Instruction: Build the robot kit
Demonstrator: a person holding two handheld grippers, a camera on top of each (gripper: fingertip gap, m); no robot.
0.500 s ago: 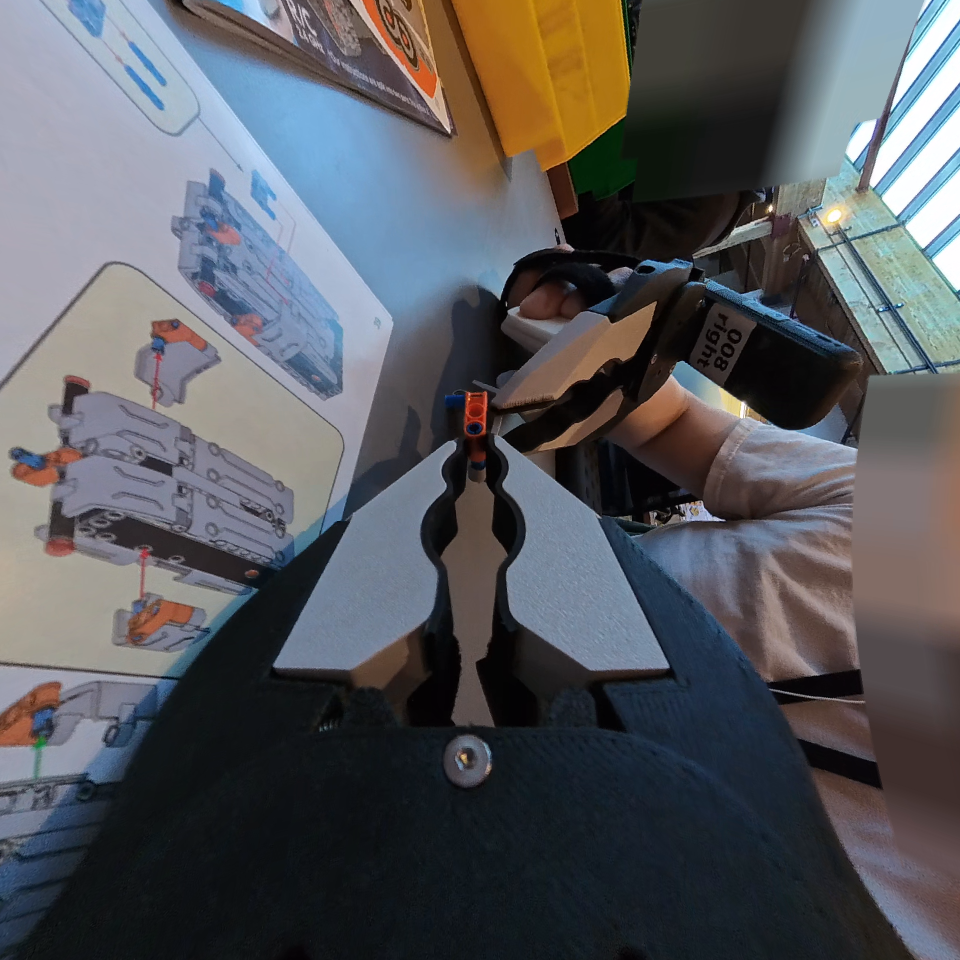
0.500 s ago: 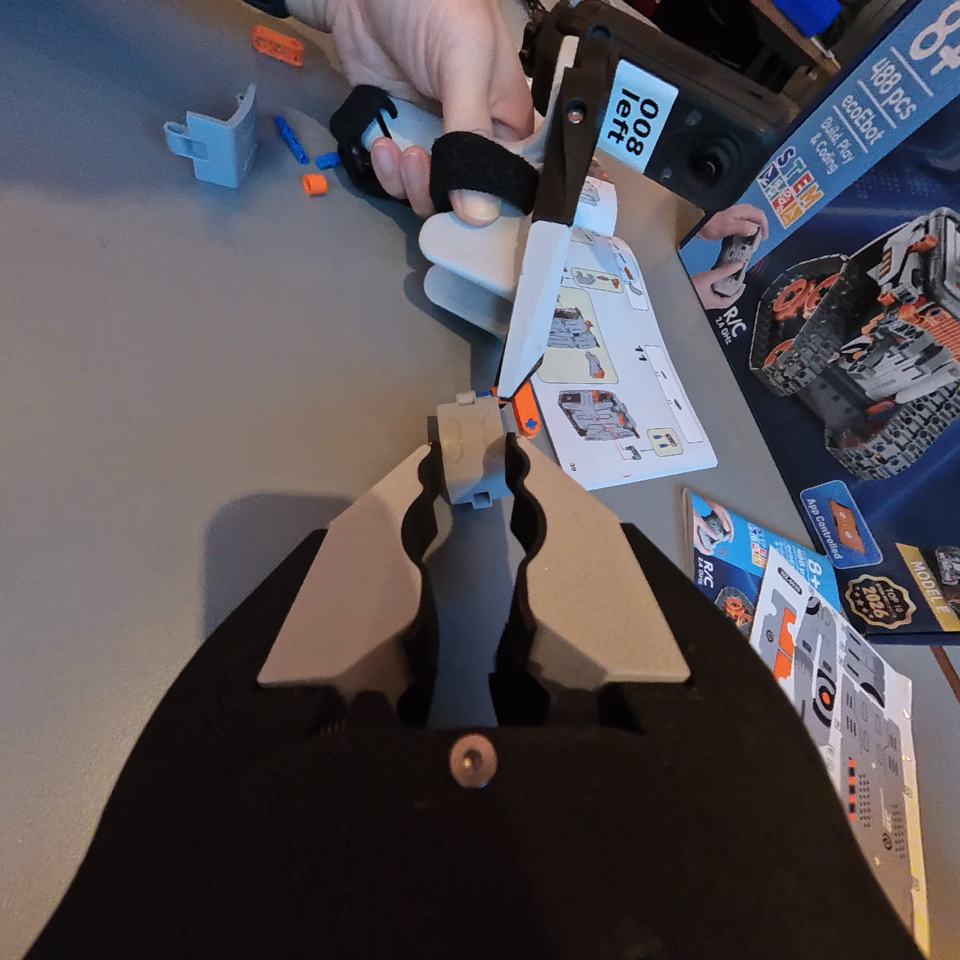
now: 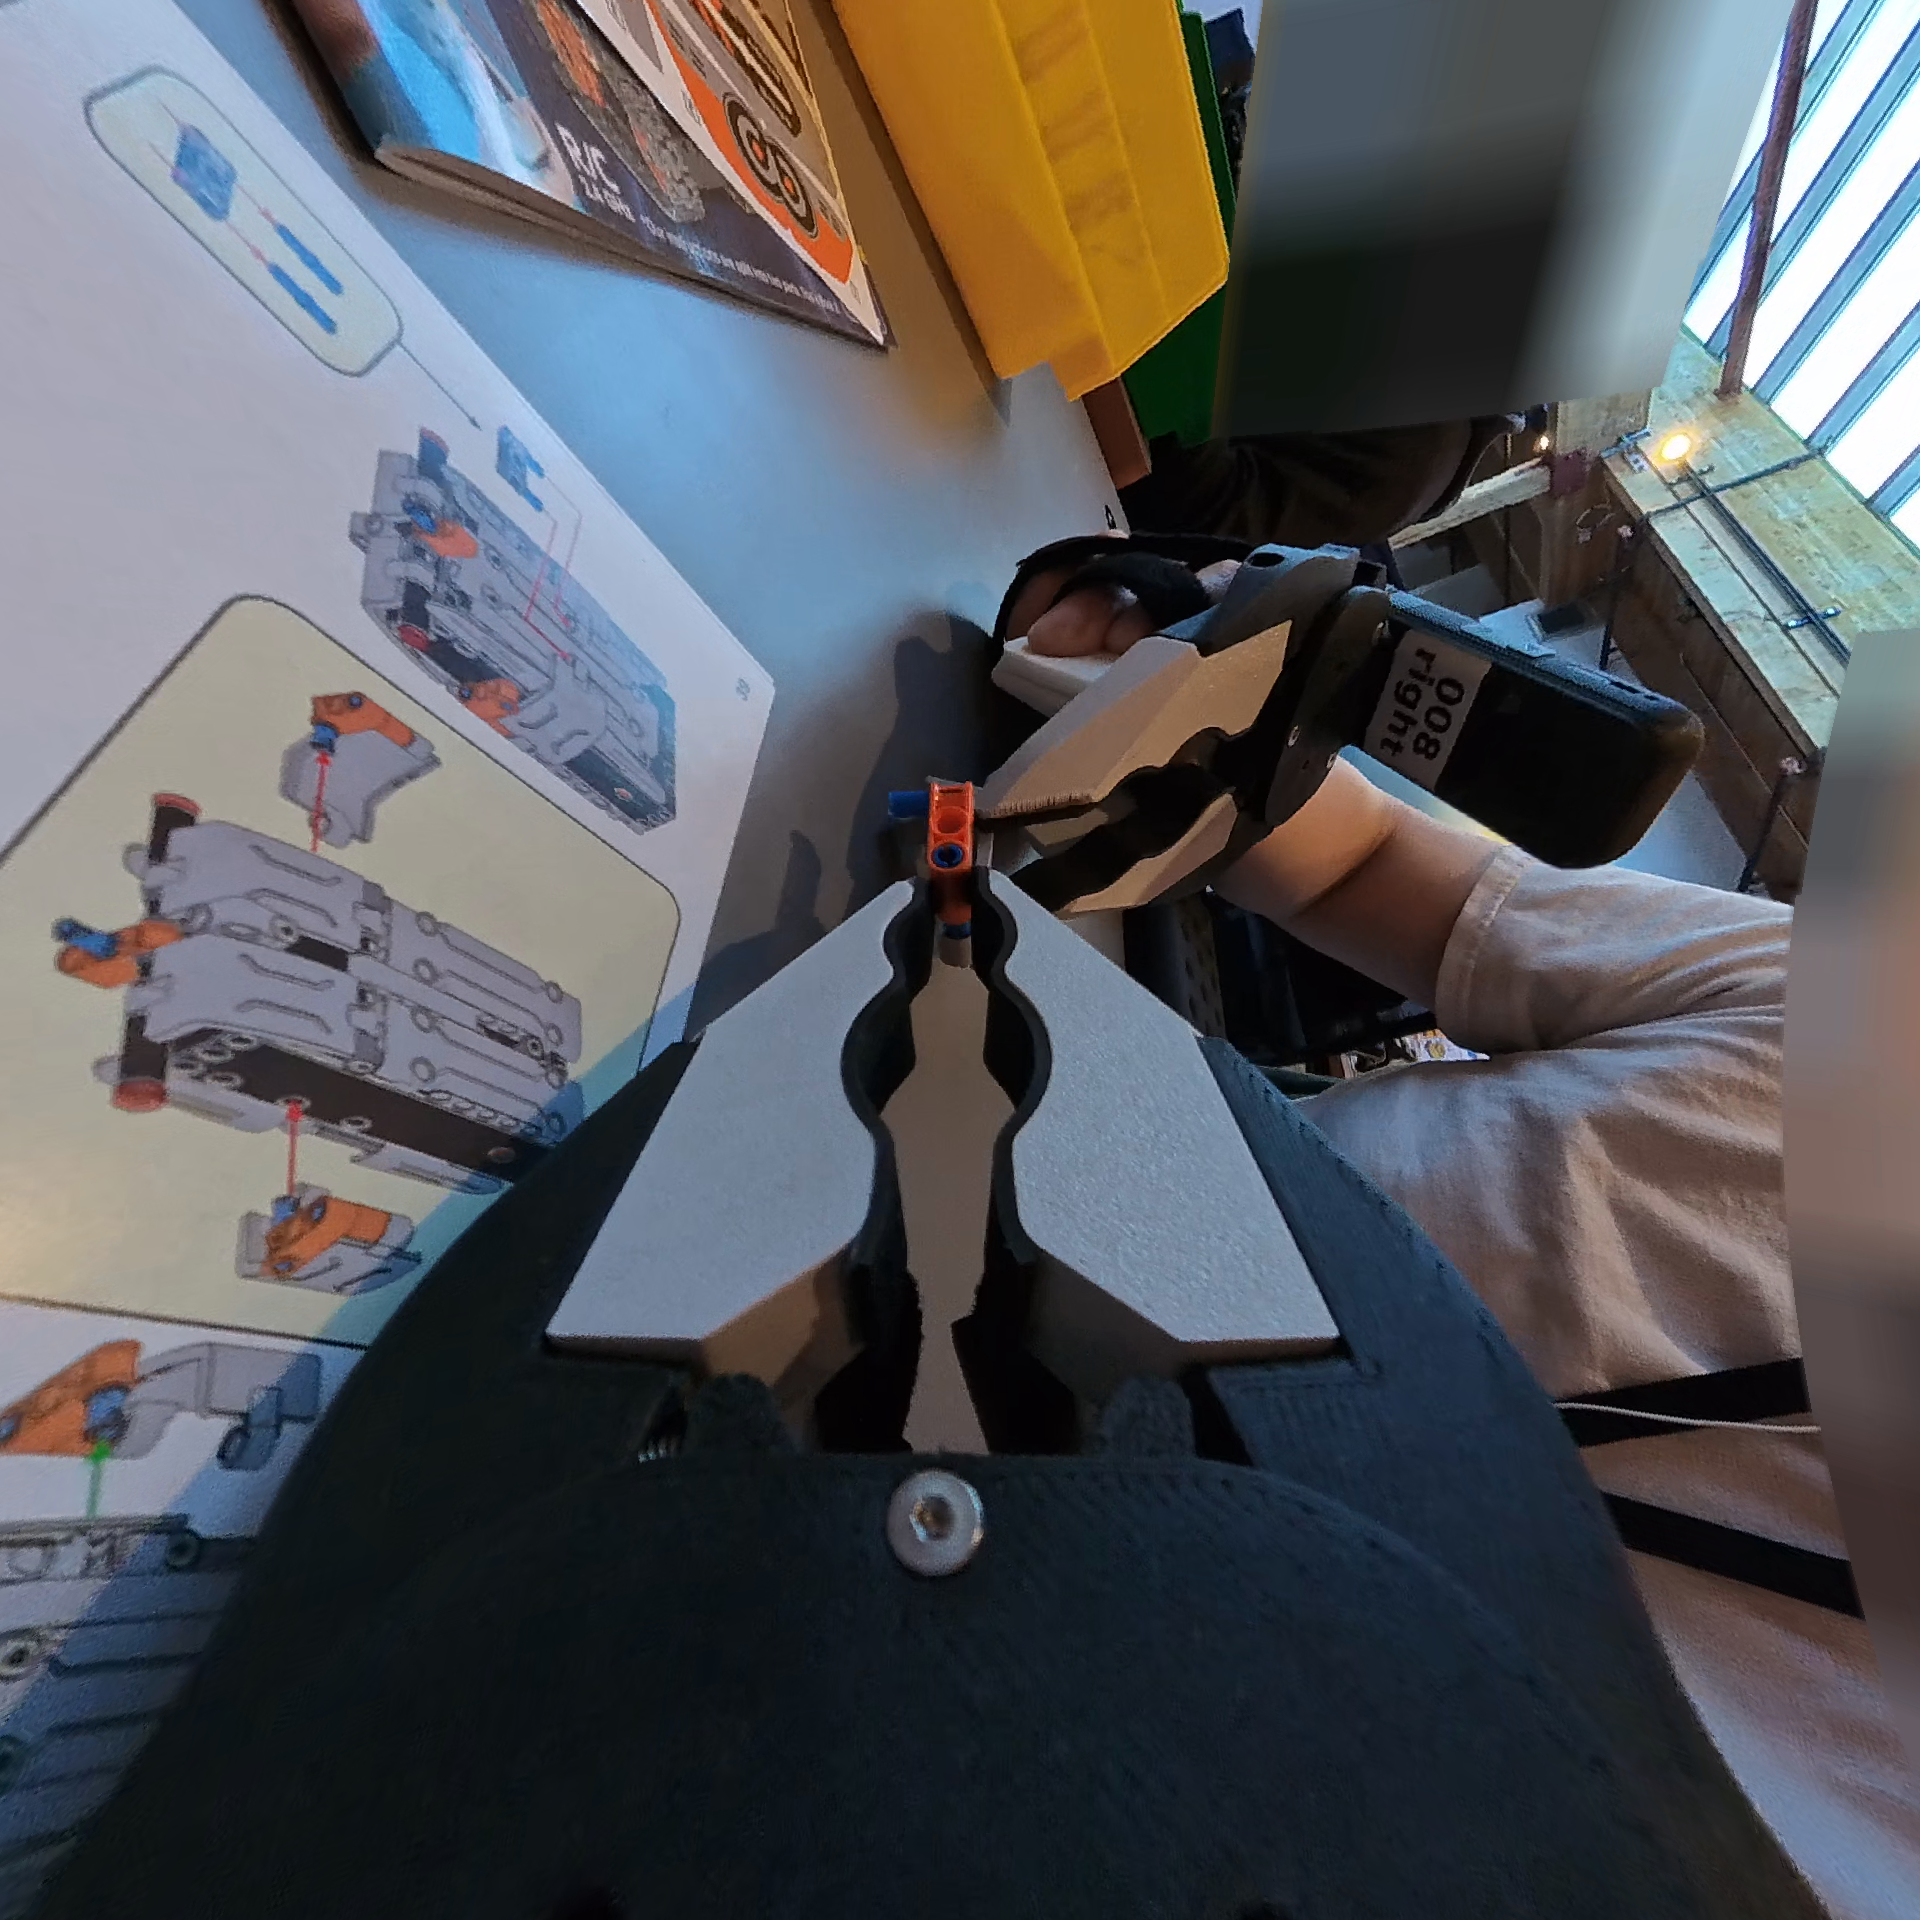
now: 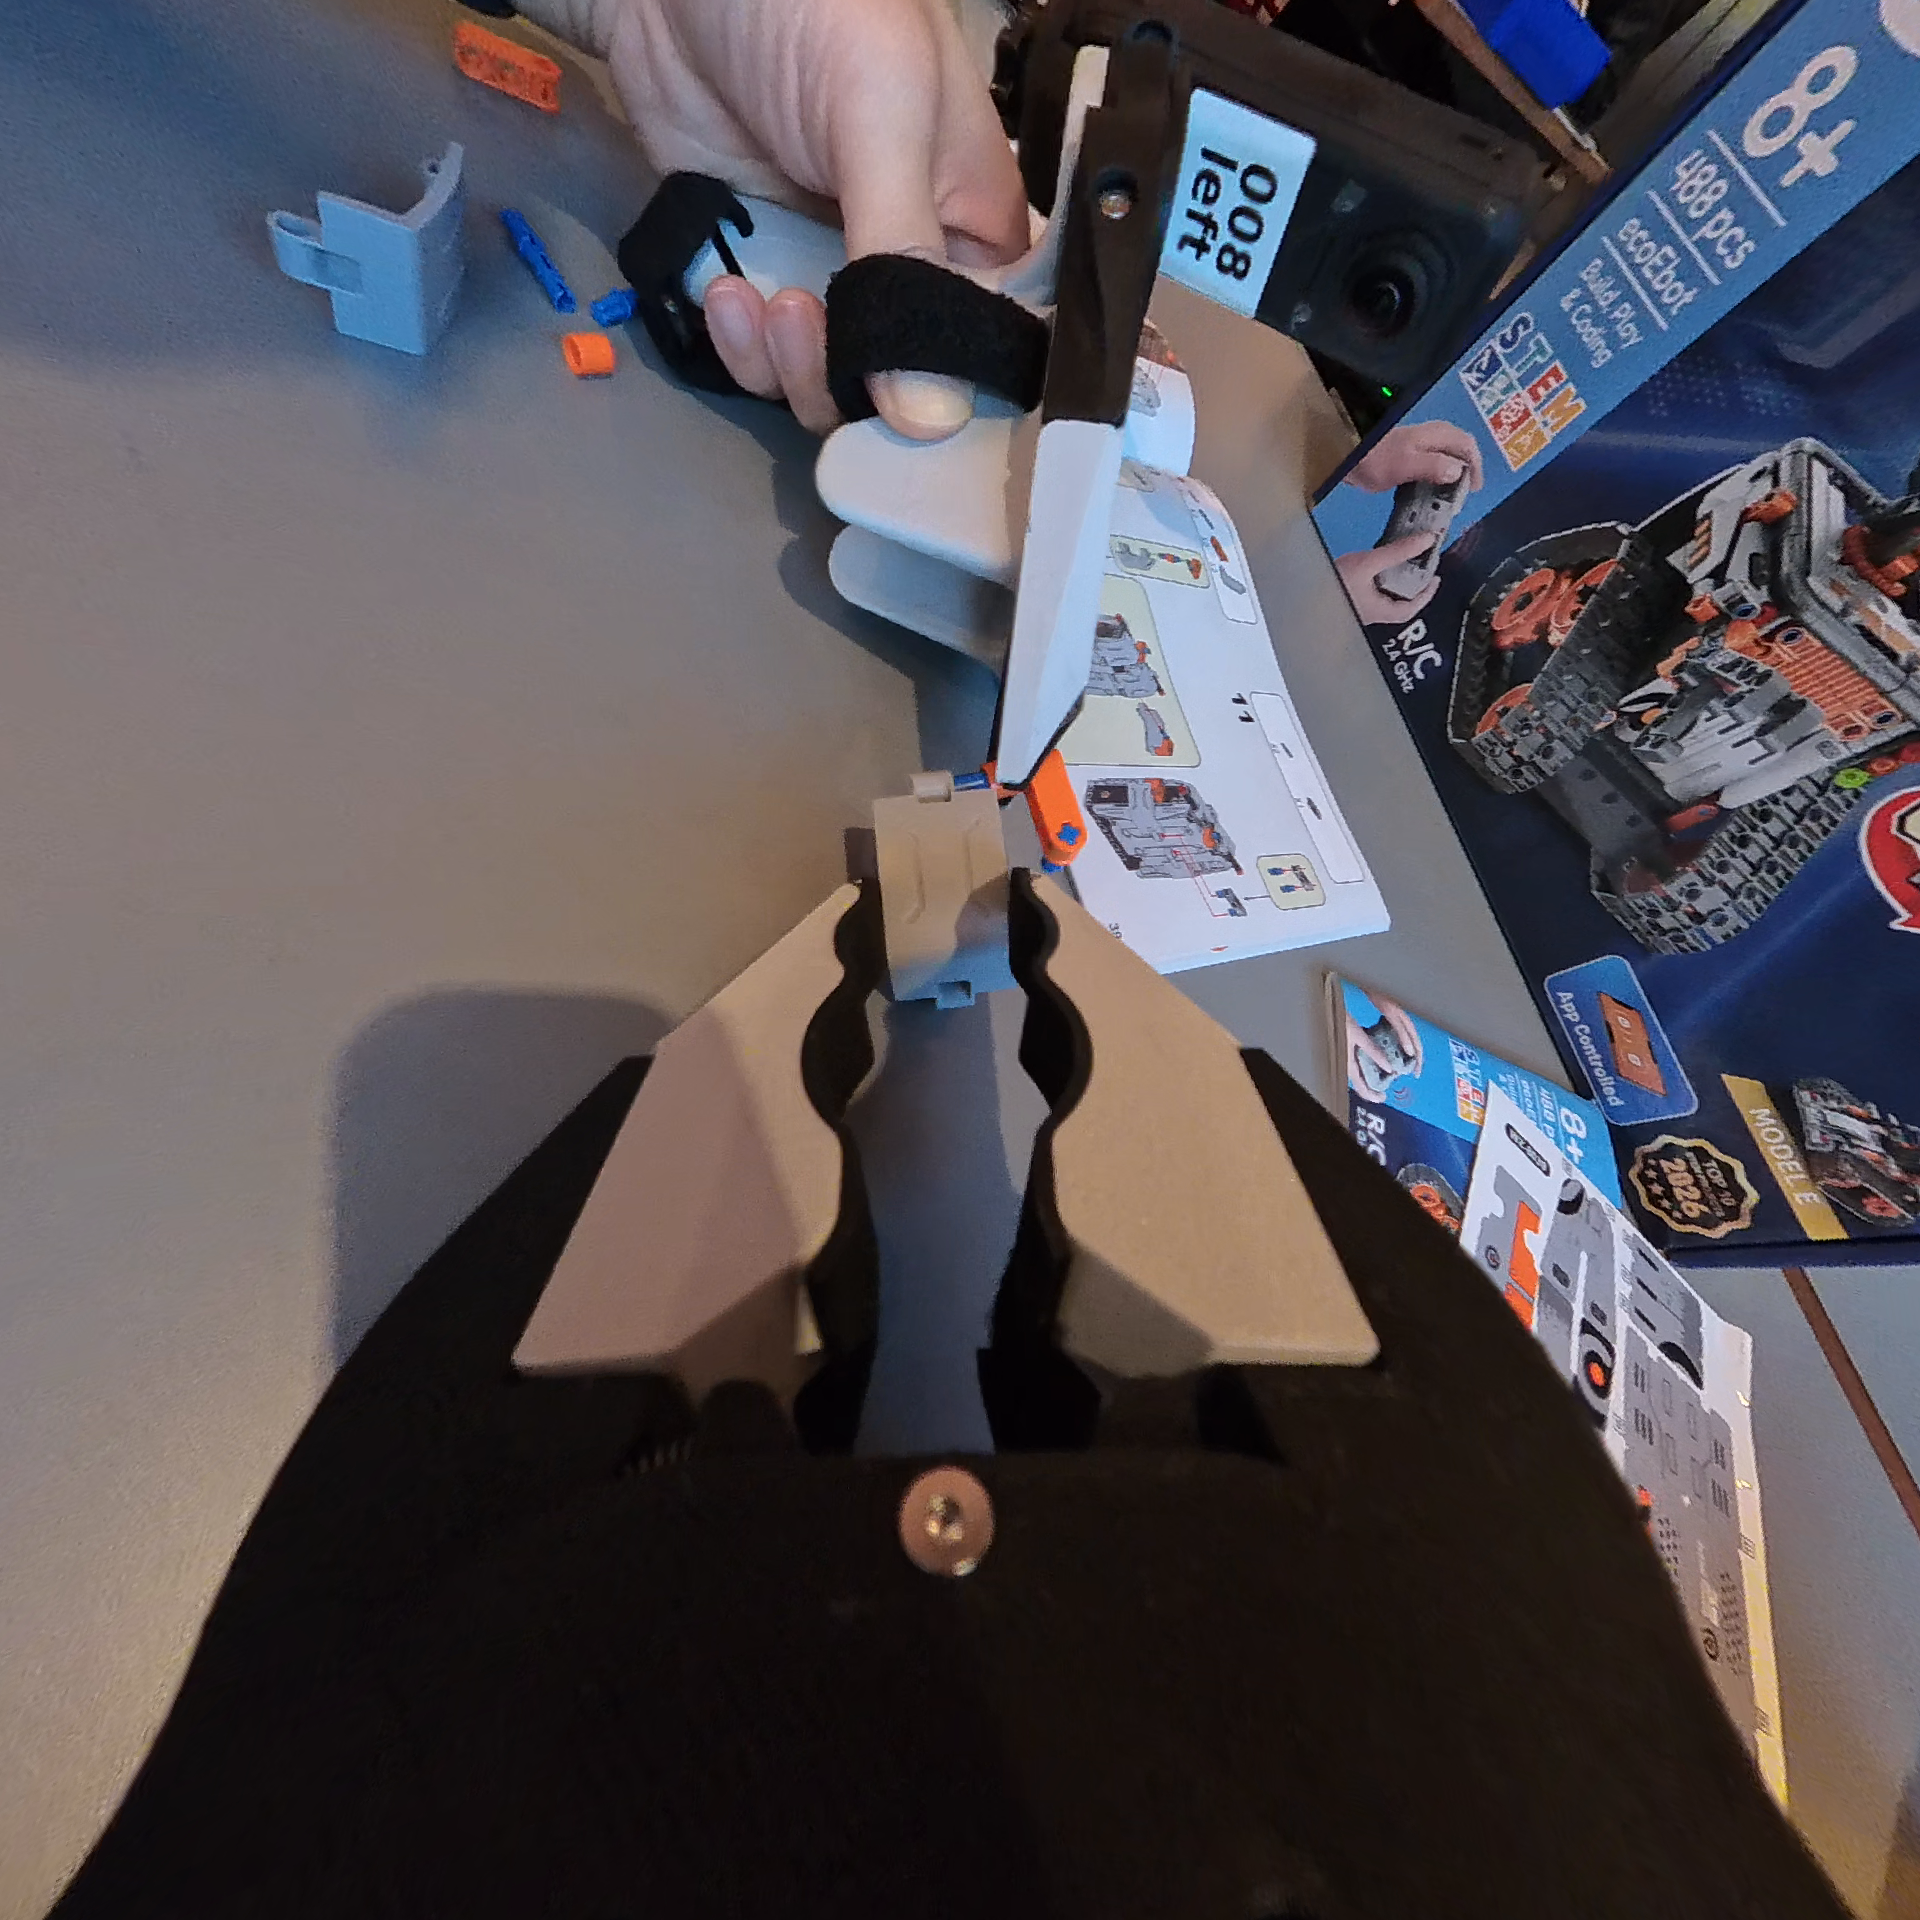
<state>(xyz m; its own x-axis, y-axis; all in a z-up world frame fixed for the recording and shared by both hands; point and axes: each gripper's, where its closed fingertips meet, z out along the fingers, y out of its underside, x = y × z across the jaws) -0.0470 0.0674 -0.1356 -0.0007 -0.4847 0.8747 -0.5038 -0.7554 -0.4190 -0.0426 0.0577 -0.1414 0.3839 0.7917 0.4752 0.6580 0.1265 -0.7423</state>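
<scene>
Nearest us, the left hand-held gripper (image 3: 948, 902) is closed narrowly on a small orange plastic connector with blue pins (image 3: 950, 837), pinched at the fingertips. The right hand-held gripper (image 4: 940, 914) is clamped on a grey curved plastic panel piece (image 4: 938, 902), held above the grey table (image 4: 416, 727). We take that panel piece as our landmark. The orange connector sits just to its right and slightly beyond, and one blue pin reaches toward a small tab at the panel's top edge; we cannot tell whether they touch.

Just right of the panel, an open white instruction booklet with building diagrams (image 4: 1226, 748) lies flat on the table. Further right is a dark blue cardboard toy box printed with a tracked vehicle (image 4: 1683, 727), and a smaller leaflet (image 4: 1621, 1299) lies right of the panel, nearer us.

Beyond the panel to the left we see a second grey angled panel piece (image 4: 379, 260), a blue pin (image 4: 538, 260), a short orange bush (image 4: 588, 353) and an orange beam (image 4: 507, 64), loose on the table. In the left wrist view, yellow plastic bins (image 3: 1049, 177) stand past the table edge; we cannot see what they hold.
</scene>
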